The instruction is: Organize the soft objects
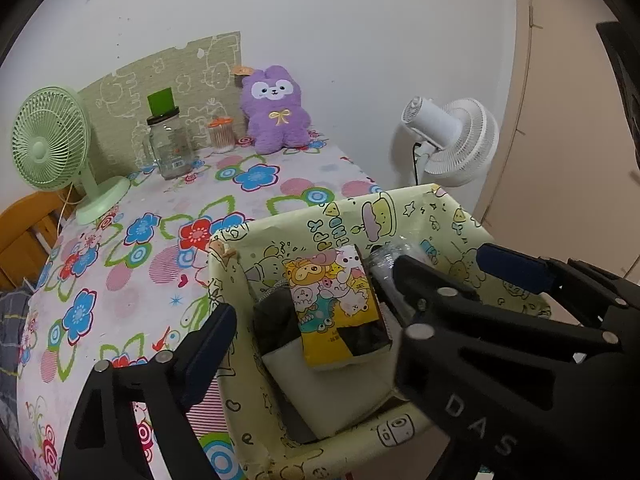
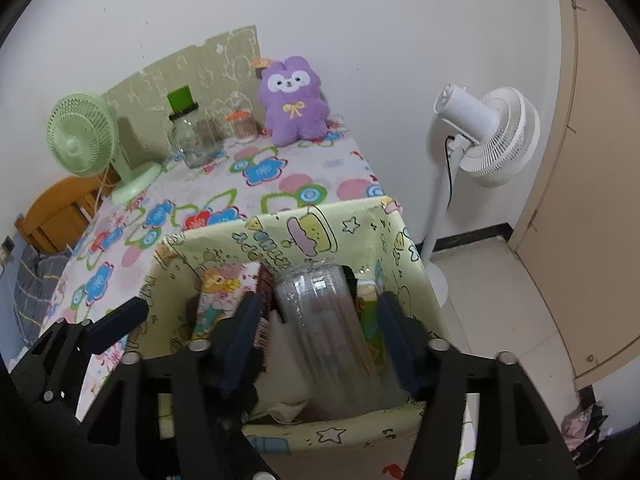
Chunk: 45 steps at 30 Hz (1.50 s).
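A box (image 1: pixel 400 208) (image 2: pixel 360 228) lined with yellow-green cartoon paper stands at the near right corner of the flowered table (image 1: pixel 140 260). Inside lie a colourful cartoon packet (image 1: pixel 332 292) (image 2: pixel 224 284), a white soft piece (image 1: pixel 332 392), dark cloth (image 1: pixel 276 320) and a clear plastic cylinder (image 2: pixel 320 320) (image 1: pixel 386 258). My left gripper (image 1: pixel 320 320) is open wide above the packet, its left finger (image 2: pixel 120 316) outside the box wall. My right gripper (image 2: pixel 320 300) (image 1: pixel 448 260) is open, its pads on either side of the cylinder with gaps. A purple plush toy (image 1: pixel 276 112) (image 2: pixel 296 104) sits at the table's back.
At the back of the table stand a green desk fan (image 1: pixel 52 132), a glass jar (image 1: pixel 170 148) and a small swab pot (image 1: pixel 221 134). A white standing fan (image 2: pixel 480 132) is on the floor to the right, beside a beige door (image 2: pixel 580 160). A wooden chair (image 1: pixel 24 224) is at the left.
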Motion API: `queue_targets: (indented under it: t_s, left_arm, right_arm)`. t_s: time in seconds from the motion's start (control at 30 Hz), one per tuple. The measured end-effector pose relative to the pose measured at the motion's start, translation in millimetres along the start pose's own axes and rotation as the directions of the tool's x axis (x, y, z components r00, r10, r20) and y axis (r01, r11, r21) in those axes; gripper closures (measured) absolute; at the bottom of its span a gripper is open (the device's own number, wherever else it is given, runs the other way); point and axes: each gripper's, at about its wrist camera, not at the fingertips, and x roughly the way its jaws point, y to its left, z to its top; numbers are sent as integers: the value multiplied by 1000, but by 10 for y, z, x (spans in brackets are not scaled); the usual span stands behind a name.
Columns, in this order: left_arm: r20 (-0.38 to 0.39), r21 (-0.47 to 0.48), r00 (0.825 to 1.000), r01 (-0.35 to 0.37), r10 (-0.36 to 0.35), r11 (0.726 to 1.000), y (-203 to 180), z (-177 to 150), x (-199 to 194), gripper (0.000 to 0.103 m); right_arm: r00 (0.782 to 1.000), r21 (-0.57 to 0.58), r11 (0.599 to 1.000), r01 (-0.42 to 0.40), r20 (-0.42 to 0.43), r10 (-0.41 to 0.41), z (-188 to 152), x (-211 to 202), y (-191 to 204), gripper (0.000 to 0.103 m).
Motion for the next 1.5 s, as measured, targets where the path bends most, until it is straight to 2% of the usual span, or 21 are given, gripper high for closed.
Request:
queue_targets:
  t_s: [0.17,0.3,0.37,0.47,0.97,1.5]
  left_arm:
    - [20,-7,1000,-12,12,1000,38,4,-89,6]
    - [28,-23,999,-22,23,999,106,-5,-154,0]
    - [28,-34,999,-33,34,999,147,-8,-184,0]
    - [34,-46,999,-29,30,999,211,-16,-264,0]
    - [108,-107,990,-76,87,991,548,-111,-771,0]
    - [195,-165,968,-128,159,978,1068,-256,-1407,0]
  right_arm:
    - [1000,-19,1000,-3,6,3,-4,-55,64,33]
    - [1000,-29,1000,-8,23,9,-4,-132,134,21]
    - [999,-46,999,-6,41,8,-9,-186,192,12]
    - [997,-59,998,15,81,-10,-25,-282,281,6]
    - [987,-75,997,-11,156,23,-72,-723,643,4]
    - [962,-112,993,-26,266,55,-170,-1269,1142,0]
